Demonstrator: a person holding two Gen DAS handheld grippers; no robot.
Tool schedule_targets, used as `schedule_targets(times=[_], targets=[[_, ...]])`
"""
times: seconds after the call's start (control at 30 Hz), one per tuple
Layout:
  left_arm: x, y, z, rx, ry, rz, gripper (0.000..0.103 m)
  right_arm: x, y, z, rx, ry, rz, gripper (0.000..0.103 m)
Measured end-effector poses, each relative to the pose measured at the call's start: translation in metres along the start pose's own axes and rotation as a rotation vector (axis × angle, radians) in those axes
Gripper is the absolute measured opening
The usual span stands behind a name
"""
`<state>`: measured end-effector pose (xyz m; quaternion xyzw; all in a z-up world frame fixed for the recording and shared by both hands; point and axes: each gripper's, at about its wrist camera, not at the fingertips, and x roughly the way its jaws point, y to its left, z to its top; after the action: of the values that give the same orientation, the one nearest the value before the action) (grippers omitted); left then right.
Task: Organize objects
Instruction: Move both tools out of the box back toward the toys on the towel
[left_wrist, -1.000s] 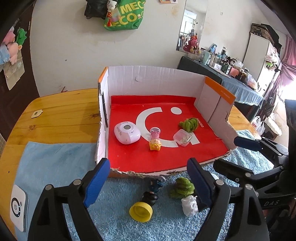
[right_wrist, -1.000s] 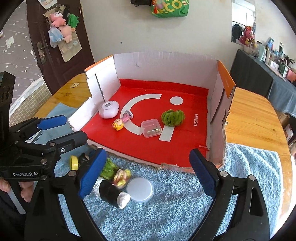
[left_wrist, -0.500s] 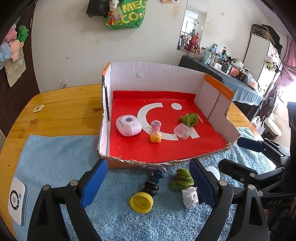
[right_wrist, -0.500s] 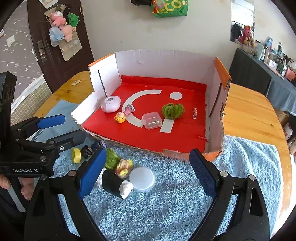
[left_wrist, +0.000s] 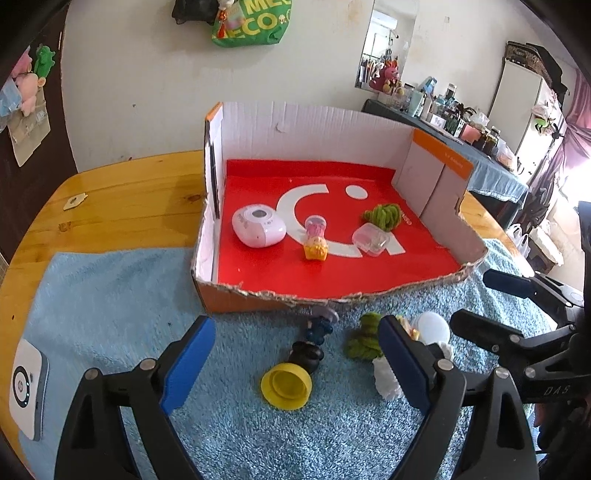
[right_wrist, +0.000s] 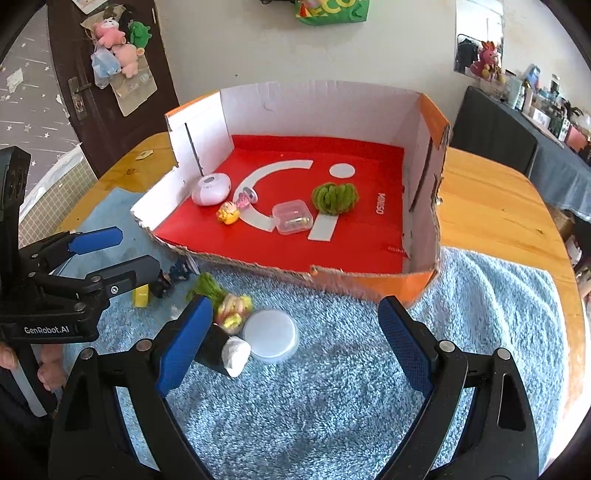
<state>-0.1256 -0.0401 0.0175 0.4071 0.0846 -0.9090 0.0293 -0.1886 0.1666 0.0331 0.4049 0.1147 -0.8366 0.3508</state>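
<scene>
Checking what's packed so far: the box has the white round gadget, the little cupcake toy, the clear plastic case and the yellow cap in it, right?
Not quite. The yellow cap lies outside the box, on the blue towel, as the left wrist view shows. The white round gadget, cupcake toy and clear plastic case are inside.

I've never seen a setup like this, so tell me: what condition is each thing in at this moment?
Cardboard box: open-topped, front wall torn low.
Clear case: closed, inside the box.
Yellow cap: tipped over, hollow side showing, on the blue towel.
White round lid: lying flat.
Left gripper: fingers open, empty.
Right gripper: fingers open, empty.
</scene>
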Motion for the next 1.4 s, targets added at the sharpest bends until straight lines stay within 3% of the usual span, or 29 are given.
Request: schedule_targets(times=[0.83,1.03,1.4], targets=[[0.022,0.008,-0.019,-0.001,0.069,0.022,0.091,0.017,-0.011,-0.016,-0.014,0.063,-0.058,0.092],[0.025,0.012,-0.02,-0.007,0.076,0.028,0.091,0.019,0.0,-0.02,-0.047,0.084,-0.009,0.092],[0.023,0.016,-0.031,0.005,0.077,0.042,0.088,0.027,0.008,-0.022,-0.061,0.099,0.006,0.092]])
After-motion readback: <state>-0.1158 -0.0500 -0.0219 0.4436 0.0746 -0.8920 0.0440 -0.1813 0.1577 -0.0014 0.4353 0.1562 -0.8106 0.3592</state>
